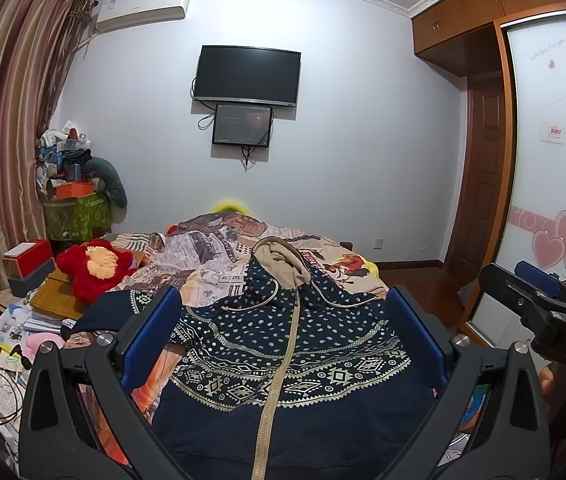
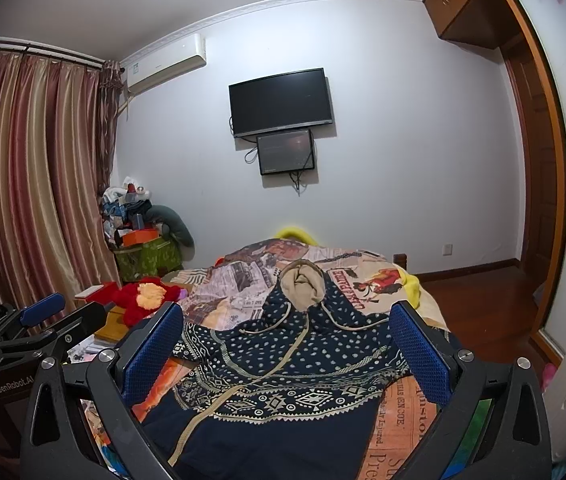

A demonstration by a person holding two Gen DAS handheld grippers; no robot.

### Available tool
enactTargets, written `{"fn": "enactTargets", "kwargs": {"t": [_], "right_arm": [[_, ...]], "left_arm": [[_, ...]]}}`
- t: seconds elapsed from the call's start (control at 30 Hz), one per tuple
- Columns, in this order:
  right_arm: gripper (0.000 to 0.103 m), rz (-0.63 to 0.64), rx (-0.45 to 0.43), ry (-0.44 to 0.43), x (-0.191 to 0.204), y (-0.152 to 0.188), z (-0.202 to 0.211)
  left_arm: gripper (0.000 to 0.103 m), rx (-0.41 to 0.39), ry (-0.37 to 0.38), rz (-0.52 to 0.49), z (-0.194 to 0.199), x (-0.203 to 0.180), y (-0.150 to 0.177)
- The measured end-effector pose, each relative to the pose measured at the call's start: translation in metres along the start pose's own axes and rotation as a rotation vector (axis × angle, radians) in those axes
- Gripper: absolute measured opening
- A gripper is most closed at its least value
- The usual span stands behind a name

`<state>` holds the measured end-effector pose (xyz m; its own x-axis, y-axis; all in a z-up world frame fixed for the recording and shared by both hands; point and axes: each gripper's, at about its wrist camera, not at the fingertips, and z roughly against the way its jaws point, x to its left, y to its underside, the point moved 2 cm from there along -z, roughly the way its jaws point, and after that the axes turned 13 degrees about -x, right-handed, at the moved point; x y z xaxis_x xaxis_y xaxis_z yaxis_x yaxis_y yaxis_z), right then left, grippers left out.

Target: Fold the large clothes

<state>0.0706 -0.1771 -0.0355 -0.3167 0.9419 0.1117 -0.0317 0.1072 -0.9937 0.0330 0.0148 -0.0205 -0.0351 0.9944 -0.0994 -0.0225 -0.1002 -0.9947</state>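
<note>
Navy hoodie (image 1: 283, 344) lies unfolded at lower centre on the bed (image 1: 211, 256), every fold remaining; left gripper (image 1: 283, 336) and right gripper (image 2: 287, 344) both gape empty.

Left tool (image 1: 283, 332) and right tool (image 2: 287, 340) spread wide, side by side

Hoodie (image 1: 283, 344) soft knit cloth; claw pads (image 1: 151, 336) blue, textured; wardrobe (image 1: 479, 4) glossy wood.
</note>
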Motion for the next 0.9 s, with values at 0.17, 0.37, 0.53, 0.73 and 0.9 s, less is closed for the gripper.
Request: {"fn": "enactTargets", "kwargs": {"t": [0.17,0.37,0.53,0.73,0.9], "right_arm": [[0.103,0.000,0.001,0.000,0.000,0.000,0.000],[0.103,0.000,0.001,0.000,0.000,-0.001,0.000],[0.103,-0.001,0.001,0.000,-0.001,0.000,0.000],[0.103,0.004,0.008,-0.002,0.000,0.002,-0.002],[0.103,0.004,0.027,-0.002,-0.002,0.003,-0.011]], "left_arm": [[0.103,0.002,0.001,-0.001,0.000,0.000,0.000],[0.103,0.001,0.001,-0.001,-0.001,0.000,0.001],[0.103,0.002,0.000,0.000,-0.001,0.000,0.001],[0.103,0.017,0.001,0.003,-0.008,-0.002,0.002],[0.103,0.028,-0.006,0.002,-0.019,0.001,0.004]]}}
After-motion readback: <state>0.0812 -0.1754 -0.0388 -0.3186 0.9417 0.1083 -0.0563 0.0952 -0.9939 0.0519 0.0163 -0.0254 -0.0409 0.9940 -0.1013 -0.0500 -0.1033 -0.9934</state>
